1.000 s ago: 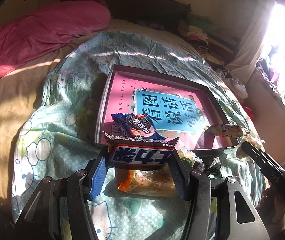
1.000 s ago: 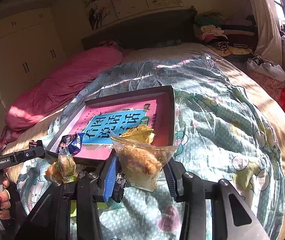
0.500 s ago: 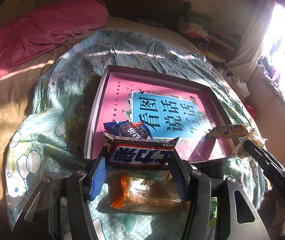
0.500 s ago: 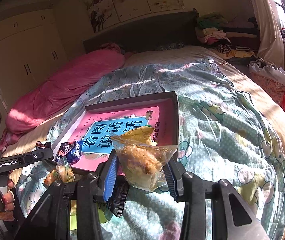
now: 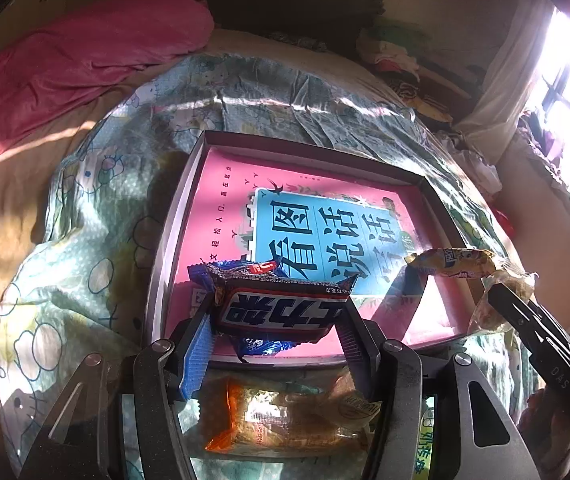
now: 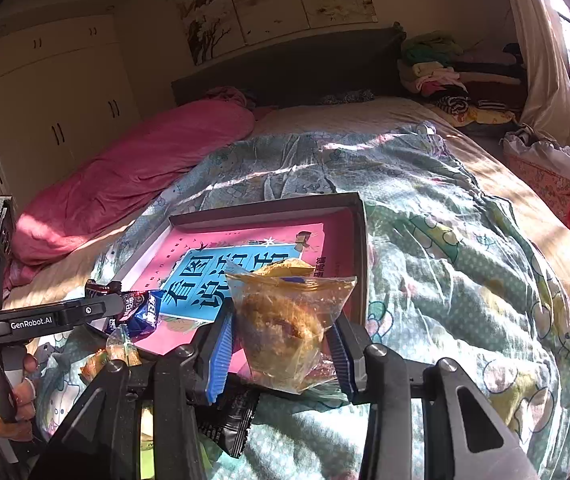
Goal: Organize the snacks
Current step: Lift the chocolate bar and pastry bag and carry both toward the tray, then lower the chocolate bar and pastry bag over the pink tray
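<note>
My left gripper (image 5: 277, 312) is shut on a dark chocolate bar (image 5: 281, 308) with white letters, held over the near edge of a dark box (image 5: 173, 224) lined with a pink and blue book. A blue cookie pack (image 5: 261, 344) lies in the box under the bar. My right gripper (image 6: 281, 340) is shut on a clear bag with a brown pastry (image 6: 285, 324), above the box's near right corner (image 6: 361, 240). A yellow snack pack (image 5: 453, 262) sits in the box at the right. The left gripper shows in the right wrist view (image 6: 97, 312).
An orange-wrapped snack (image 5: 285, 420) lies on the quilt below my left gripper. A black packet (image 6: 233, 420) lies under my right gripper. The box rests on a patterned quilt (image 6: 445, 240) on a bed, with a pink duvet (image 6: 133, 168) at the left.
Both grippers have moved forward toward the box, each still holding its snack. The chocolate bar now hangs over the blue cookie pack at the box's near edge.
</note>
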Demonstrator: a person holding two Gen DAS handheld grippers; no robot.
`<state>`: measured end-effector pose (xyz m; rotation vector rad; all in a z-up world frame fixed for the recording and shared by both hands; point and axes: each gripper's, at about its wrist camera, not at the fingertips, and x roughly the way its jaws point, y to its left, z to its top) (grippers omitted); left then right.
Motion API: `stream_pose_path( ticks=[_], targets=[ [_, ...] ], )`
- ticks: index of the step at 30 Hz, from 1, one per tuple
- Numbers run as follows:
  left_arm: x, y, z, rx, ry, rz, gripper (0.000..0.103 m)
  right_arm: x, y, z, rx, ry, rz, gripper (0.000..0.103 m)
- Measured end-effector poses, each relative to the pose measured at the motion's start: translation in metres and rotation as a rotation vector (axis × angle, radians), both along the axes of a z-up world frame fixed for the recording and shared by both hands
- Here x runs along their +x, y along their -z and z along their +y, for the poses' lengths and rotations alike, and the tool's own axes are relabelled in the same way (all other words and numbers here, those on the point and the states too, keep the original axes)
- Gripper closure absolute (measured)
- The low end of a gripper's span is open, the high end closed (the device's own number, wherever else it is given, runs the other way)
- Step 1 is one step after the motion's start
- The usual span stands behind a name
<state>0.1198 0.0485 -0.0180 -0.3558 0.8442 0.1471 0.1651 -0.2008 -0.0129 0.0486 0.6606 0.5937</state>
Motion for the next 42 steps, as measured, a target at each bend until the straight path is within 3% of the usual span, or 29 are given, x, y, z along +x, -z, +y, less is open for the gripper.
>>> stream_pose_path(
  ticks=[28,42],
  targets=[
    [0.037,0.011,-0.024,0.016,0.044,0.018,0.044,0.019,0.013,0.018,0.010,-0.030,0.045,0.059],
    [0.045,0.012,-0.036,0.045,0.072,0.020,0.044,0.024,0.021,0.025,-0.031,-0.030,0.068,0.059]
  ],
)
